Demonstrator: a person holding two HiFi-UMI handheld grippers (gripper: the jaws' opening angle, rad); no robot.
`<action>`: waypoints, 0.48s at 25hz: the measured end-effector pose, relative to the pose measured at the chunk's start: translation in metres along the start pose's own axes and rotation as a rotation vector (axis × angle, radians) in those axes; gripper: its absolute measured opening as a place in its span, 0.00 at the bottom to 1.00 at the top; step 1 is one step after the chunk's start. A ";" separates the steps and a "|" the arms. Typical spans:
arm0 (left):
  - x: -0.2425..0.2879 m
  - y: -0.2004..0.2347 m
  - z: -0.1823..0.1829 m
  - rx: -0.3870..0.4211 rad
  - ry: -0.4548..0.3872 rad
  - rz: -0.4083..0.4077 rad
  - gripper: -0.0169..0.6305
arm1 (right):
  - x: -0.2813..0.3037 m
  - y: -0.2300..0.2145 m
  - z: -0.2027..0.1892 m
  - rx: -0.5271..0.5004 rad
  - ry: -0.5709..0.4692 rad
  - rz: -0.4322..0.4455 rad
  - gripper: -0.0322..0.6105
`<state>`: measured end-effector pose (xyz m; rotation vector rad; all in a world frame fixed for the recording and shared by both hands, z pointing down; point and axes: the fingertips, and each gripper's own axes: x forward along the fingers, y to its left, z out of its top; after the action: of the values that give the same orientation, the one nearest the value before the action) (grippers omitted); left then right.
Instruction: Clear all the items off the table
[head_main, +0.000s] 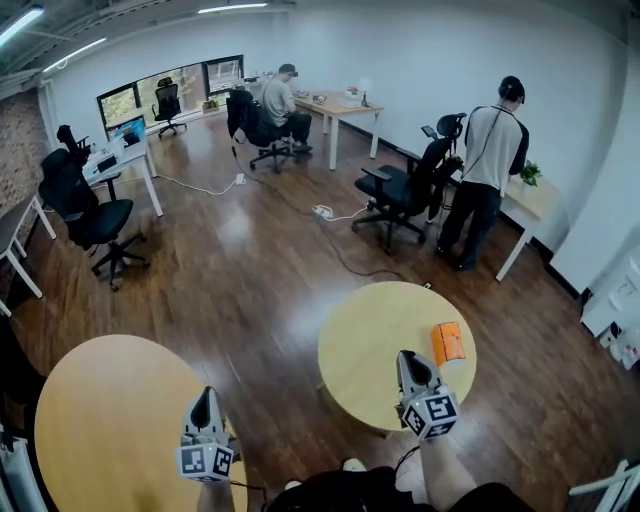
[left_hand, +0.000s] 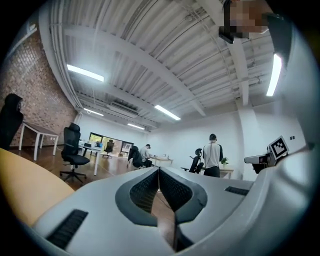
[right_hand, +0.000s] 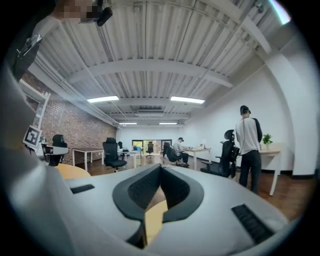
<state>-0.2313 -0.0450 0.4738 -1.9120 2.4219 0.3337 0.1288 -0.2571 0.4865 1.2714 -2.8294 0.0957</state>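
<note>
An orange packet (head_main: 448, 342) lies flat on the small round wooden table (head_main: 375, 345), near its right edge. My right gripper (head_main: 409, 361) hovers over that table's near side, left of the packet, shut with nothing between its fingers. My left gripper (head_main: 206, 402) is over the right edge of the bigger round table (head_main: 100, 420) at the lower left, also shut and empty. In the left gripper view the jaws (left_hand: 159, 172) meet tip to tip and point level across the room. In the right gripper view the shut gripper (right_hand: 160, 168) shows a strip of yellow tabletop (right_hand: 152, 220) below it; the packet is hidden there.
Dark wood floor separates the two round tables. A person (head_main: 488, 170) stands at a desk (head_main: 528, 205) at the back right beside a black office chair (head_main: 405, 190). Another person (head_main: 282, 102) sits at a far desk. Office chairs (head_main: 85, 210) and desks line the left wall.
</note>
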 end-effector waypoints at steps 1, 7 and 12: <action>0.007 -0.004 -0.001 -0.008 -0.004 -0.027 0.03 | -0.008 -0.008 -0.001 -0.001 0.004 -0.039 0.06; 0.047 -0.032 -0.009 -0.048 0.016 -0.179 0.03 | -0.055 -0.052 -0.003 -0.008 0.043 -0.241 0.06; 0.072 -0.060 -0.019 -0.026 0.035 -0.224 0.03 | -0.068 -0.100 -0.030 -0.021 0.091 -0.321 0.06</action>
<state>-0.1885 -0.1305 0.4721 -2.1899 2.2022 0.3247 0.2490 -0.2711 0.5166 1.6495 -2.5067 0.1090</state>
